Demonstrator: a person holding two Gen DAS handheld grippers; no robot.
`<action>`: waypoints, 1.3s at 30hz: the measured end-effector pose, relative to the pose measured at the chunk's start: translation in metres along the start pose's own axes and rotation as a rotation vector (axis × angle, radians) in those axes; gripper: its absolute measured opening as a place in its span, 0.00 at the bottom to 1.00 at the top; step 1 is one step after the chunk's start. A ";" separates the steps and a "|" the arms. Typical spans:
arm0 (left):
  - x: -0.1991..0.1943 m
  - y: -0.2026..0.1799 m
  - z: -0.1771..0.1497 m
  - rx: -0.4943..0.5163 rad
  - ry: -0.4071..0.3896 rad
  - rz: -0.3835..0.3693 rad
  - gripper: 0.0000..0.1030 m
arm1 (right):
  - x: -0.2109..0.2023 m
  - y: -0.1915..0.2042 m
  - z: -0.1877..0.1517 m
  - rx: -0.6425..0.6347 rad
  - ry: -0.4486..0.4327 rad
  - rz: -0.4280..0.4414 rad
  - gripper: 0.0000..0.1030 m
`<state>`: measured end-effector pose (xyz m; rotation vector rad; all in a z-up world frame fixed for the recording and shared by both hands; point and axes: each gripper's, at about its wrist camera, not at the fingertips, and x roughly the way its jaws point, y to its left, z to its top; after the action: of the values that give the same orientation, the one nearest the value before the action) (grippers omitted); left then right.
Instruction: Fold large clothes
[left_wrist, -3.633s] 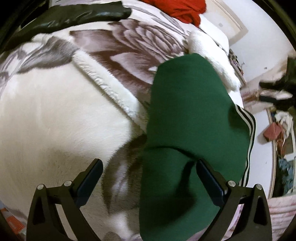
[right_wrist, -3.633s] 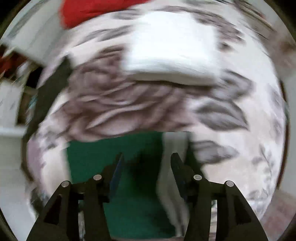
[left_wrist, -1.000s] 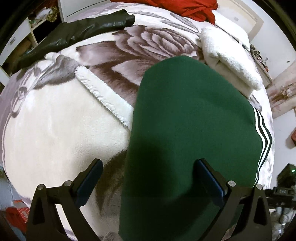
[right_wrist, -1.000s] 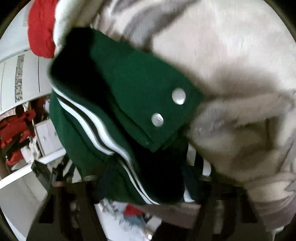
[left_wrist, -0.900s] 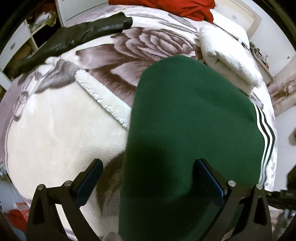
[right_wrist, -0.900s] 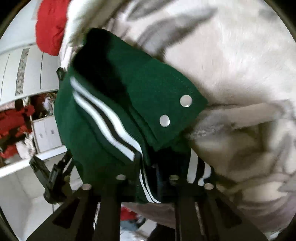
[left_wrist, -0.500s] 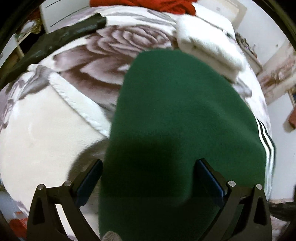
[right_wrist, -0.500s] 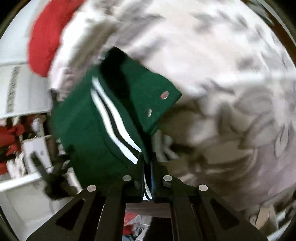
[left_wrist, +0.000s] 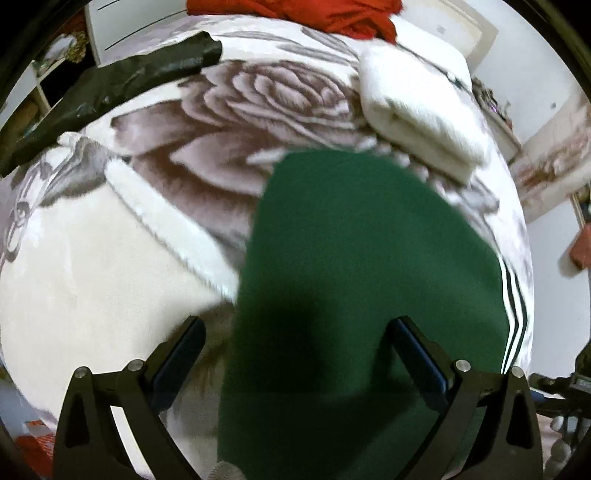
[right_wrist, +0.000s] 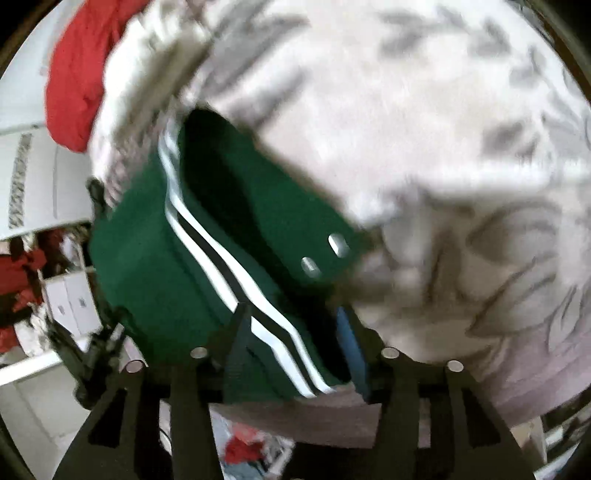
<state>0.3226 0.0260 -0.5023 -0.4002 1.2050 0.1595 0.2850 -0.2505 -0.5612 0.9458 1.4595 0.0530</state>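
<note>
Lengthwise, green jacket (left_wrist: 362, 258) points away (striped hem (left_wrist: 513, 314) rightward).

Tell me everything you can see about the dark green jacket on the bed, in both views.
The dark green jacket with white and black striped trim is thick, felt-like cloth, folded and lying on the floral plush blanket. Its plain green surface faces up in the left view; stripes run along its right edge. In the right view, a flap bears two silver snap buttons. The right tool sits open around the striped hem; whether its fingers touch the cloth is unclear. The left tool is open over the jacket.
</note>
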 end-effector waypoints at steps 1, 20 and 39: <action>0.003 0.001 0.009 -0.010 -0.008 0.000 1.00 | -0.001 0.005 0.006 -0.008 -0.009 0.022 0.52; 0.047 0.012 0.072 -0.038 0.017 -0.056 1.00 | 0.069 0.100 0.115 0.027 -0.067 0.014 0.02; 0.016 0.061 -0.011 -0.197 0.106 -0.224 1.00 | 0.087 0.058 0.082 -0.403 0.186 -0.024 0.86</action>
<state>0.2990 0.0764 -0.5332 -0.7200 1.2436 0.0635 0.3988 -0.2046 -0.6125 0.6049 1.5545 0.4112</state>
